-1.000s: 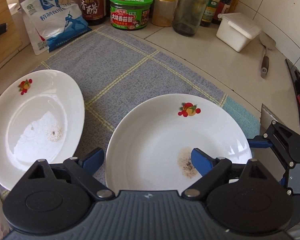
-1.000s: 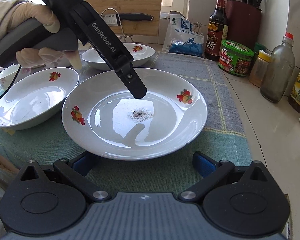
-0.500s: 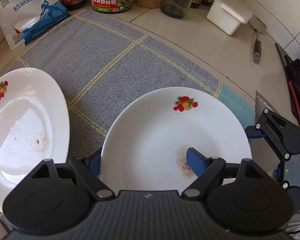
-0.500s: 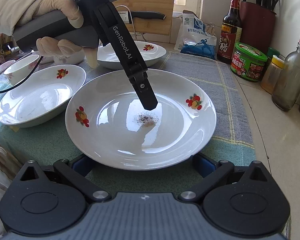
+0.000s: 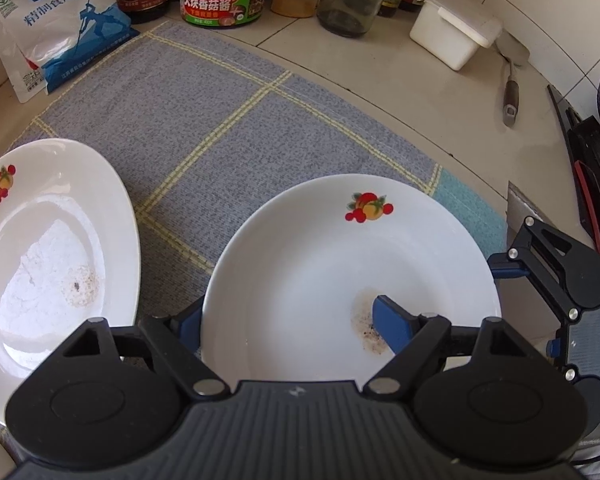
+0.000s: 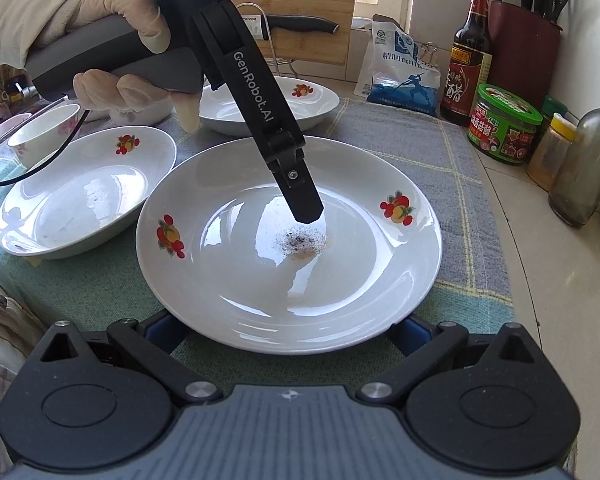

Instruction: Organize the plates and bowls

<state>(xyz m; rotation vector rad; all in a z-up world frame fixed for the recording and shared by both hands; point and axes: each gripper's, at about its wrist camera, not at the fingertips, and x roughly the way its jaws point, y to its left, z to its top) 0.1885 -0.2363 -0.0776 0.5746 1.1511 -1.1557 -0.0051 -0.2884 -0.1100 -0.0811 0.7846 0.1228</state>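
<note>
The plate (image 6: 364,280) looks like glossy white glazed ceramic with mirror-like glare. Beneath it the placemat (image 5: 228,120) is matt, coarsely woven cloth. The board (image 6: 312,12) behind shows wood grain; the bottle (image 6: 584,168) seems clear glass, possibly dusty.

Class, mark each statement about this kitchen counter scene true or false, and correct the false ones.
1. The left gripper has its fingers closed on the rim of the big plate. True.
2. The big plate is spotless. False: dark specks sit at its centre.
3. The plates rest on a checked cloth. True.
4. The green-lidded jar stands on the big plate. False: it stands on the counter by the wall.
5. The right gripper grips a bowl. False: its fingers are open beside the big plate's near rim.
</note>
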